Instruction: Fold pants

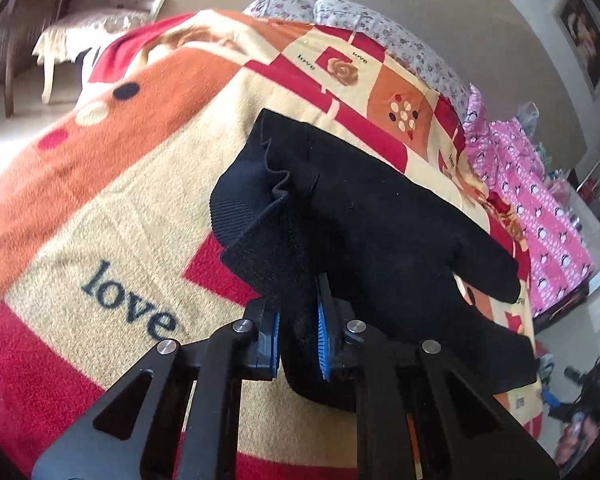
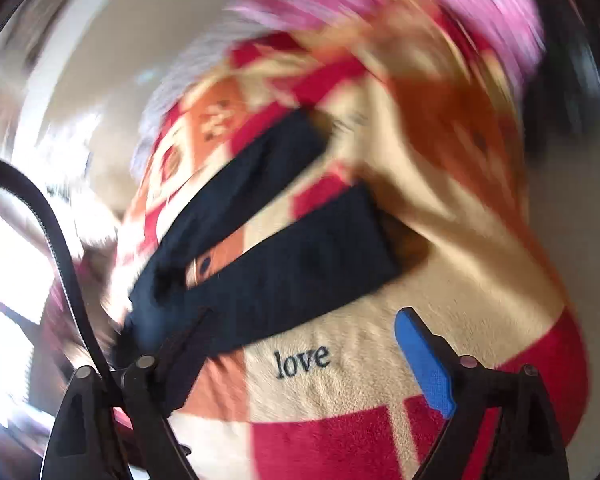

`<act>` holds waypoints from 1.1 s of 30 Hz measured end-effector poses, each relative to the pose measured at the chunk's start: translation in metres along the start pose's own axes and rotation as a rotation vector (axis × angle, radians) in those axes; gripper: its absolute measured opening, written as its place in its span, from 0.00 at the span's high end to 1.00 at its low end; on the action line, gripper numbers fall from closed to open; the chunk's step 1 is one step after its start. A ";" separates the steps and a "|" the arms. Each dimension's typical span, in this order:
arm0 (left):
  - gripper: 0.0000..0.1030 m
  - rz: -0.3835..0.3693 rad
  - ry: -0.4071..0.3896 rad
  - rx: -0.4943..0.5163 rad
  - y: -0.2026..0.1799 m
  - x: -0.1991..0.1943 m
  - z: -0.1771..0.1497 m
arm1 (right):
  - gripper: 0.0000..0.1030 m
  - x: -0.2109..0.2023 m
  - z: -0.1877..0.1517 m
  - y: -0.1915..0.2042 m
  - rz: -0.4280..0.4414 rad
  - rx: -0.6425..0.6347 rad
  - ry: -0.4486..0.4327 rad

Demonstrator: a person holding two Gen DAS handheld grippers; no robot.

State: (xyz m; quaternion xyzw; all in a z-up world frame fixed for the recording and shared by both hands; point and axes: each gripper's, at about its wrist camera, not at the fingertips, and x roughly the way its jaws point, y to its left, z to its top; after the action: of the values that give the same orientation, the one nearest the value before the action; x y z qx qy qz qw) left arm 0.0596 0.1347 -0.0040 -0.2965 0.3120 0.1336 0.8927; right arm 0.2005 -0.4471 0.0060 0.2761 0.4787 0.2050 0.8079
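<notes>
Black pants (image 1: 372, 216) lie on a patterned blanket (image 1: 100, 200) spread over a bed. My left gripper (image 1: 298, 309) is shut on a bunched fold of the pants near the ribbed waistband, and its blue pads (image 1: 322, 328) press the cloth from both sides. The right wrist view is blurred. In it the pants (image 2: 300, 276) show two legs spread apart in a V on the blanket (image 2: 460, 280). My right gripper (image 2: 304, 320) hovers open just short of the near leg, with nothing between its fingers. Its blue pad (image 2: 424, 364) is bare.
Pink penguin-print cloth (image 1: 540, 208) lies along the bed's right edge. Floral pillows (image 1: 380, 28) sit at the far end. A chair (image 1: 80, 28) stands beyond the bed at the left. Clutter (image 1: 580, 392) covers the floor at the right. A black cable (image 2: 56, 240) arcs past the left finger.
</notes>
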 end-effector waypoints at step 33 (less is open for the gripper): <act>0.91 0.124 -0.002 -0.096 0.053 -0.060 -0.021 | 0.96 0.043 0.001 0.018 0.130 -0.036 0.083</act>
State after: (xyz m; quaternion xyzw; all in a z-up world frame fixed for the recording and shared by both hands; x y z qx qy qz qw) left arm -0.0192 0.1606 -0.0025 -0.3187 0.3220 0.2038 0.8679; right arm 0.2199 -0.4082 -0.0106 0.2831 0.4891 0.2769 0.7772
